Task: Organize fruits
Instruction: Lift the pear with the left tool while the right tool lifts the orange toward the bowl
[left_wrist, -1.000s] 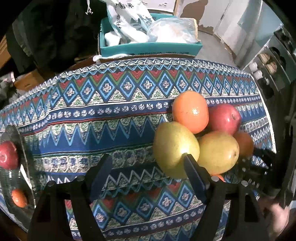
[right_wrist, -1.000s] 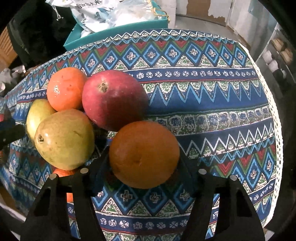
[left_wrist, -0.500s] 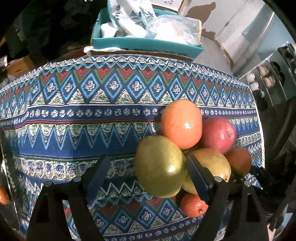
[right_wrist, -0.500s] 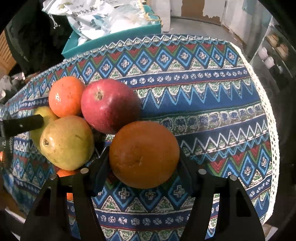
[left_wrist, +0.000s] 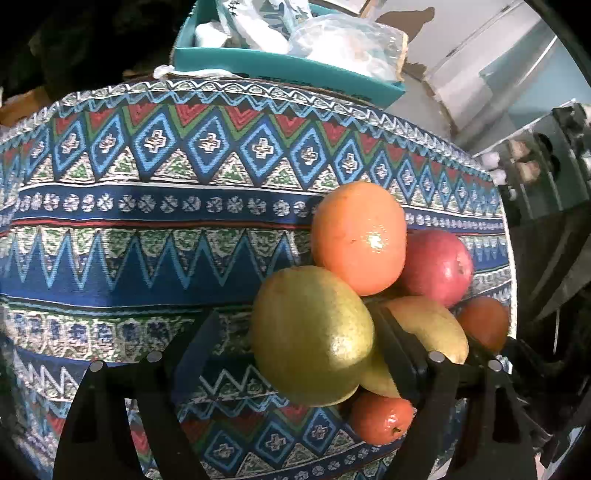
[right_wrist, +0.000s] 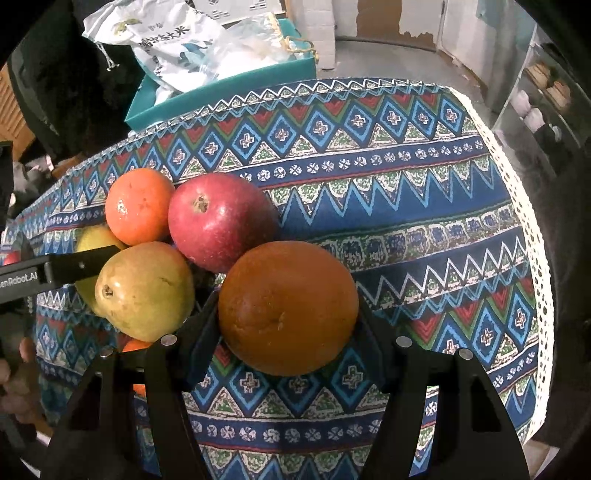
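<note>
Patterned tablecloth (right_wrist: 424, 206) in blue, red and green bands covers the table, white lace along its right edge. Teal box (right_wrist: 229, 92) stuffed with plastic bags sits beyond the far edge. Fruit pile near the front: dark orange (right_wrist: 288, 306) pinched between both pads of the right gripper (right_wrist: 286, 328), jaws narrowed onto its sides. Behind it a red apple (right_wrist: 218, 221), a bright orange (right_wrist: 138, 206) and a green-yellow pear (right_wrist: 146, 290), all touching. Left gripper (left_wrist: 295, 332) straddles a second, larger pear (left_wrist: 312, 334); its jaws have just been closing, right finger (left_wrist: 393, 334) wedged between the two pears, left finger standing clear, so no grip. A small tangerine (left_wrist: 382, 421) lies under the pile.
</note>
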